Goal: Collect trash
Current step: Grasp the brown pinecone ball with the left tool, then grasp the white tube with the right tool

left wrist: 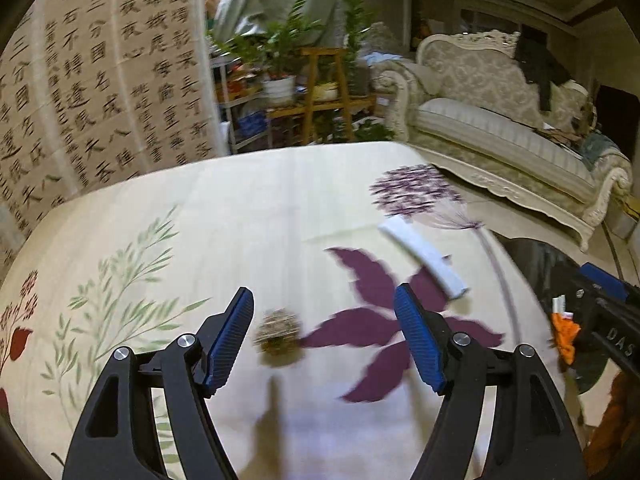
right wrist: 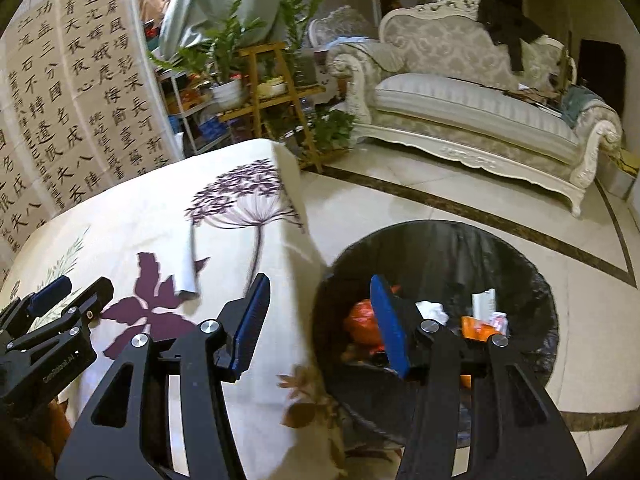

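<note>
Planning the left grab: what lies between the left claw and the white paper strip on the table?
Left wrist view: only bare flowered tablecloth separates the open left claw from the white strip; the brown ball sits between its fingers.

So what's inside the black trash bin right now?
The trash bin holds an orange bag, white crumpled paper and small cartons. The right hand-held gripper hides the contents below it.

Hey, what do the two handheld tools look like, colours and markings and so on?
Both match. The left tool and right tool have matte black curved arms with cut-out slots, silver round pivot bolts, and flat blue ribbed finger pads. White lettering marks each black body, too small to read fully. No cables or sleeves show.
</note>
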A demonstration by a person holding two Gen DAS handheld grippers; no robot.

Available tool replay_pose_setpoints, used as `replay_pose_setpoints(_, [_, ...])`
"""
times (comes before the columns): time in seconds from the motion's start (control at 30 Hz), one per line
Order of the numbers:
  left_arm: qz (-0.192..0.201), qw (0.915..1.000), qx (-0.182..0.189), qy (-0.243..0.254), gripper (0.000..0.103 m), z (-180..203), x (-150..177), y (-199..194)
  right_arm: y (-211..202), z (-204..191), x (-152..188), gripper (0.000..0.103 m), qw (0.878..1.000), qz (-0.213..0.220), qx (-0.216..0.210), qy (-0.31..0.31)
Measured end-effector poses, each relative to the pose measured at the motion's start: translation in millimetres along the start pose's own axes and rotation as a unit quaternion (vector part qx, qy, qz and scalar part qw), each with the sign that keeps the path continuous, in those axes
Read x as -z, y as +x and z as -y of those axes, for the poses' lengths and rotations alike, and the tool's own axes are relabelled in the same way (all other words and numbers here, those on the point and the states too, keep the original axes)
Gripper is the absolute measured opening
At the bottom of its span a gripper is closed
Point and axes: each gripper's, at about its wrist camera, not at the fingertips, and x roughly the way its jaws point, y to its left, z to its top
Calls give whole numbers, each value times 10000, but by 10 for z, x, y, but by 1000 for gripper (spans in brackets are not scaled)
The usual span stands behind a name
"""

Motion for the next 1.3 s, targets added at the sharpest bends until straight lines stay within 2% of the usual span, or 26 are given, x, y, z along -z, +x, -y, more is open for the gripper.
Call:
replay_pose_setpoints(0.17, [-195, 9995, -31, -242, 71, -231, 41, 23, 36, -220, -14, 51, 9997, -55, -128, -180])
replay_pose_setpoints(0.4, [-482, 9984, 95, -293, 69, -283, 68, 85, 99, -371, -18, 51, 9992, -152, -217, -291])
replay_pose_setpoints(0.5, [-608, 9978, 109, -235, 56, -283, 72, 135, 118, -427, -26, 51, 9990, -178, -241, -340])
replay_pose_setpoints(0.57, [-715, 9970, 177, -247, 41, -298, 82, 173, 132, -469, -33, 51, 9988, -191, -261, -379])
replay_pose_setpoints(0.63, [-728, 9969, 189, -220, 37, -298, 89, 178, 150, -502, -36, 51, 9985, -212, -275, -412])
replay_pose_setpoints(0.73, [-718, 9970, 221, -157, 22, -287, 99, 176, 175, -529, -28, 51, 9983, -247, -291, -446])
replay_pose_setpoints(0.97, [-676, 9967, 364, -259, 20, -361, 79, 146, 249, -663, -50, 51, 9972, -343, -390, -543])
replay_pose_setpoints(1.3, [-558, 9971, 134, -503, 20, -698, 6, 123, 401, -937, -99, 51, 9940, -488, -539, -821])
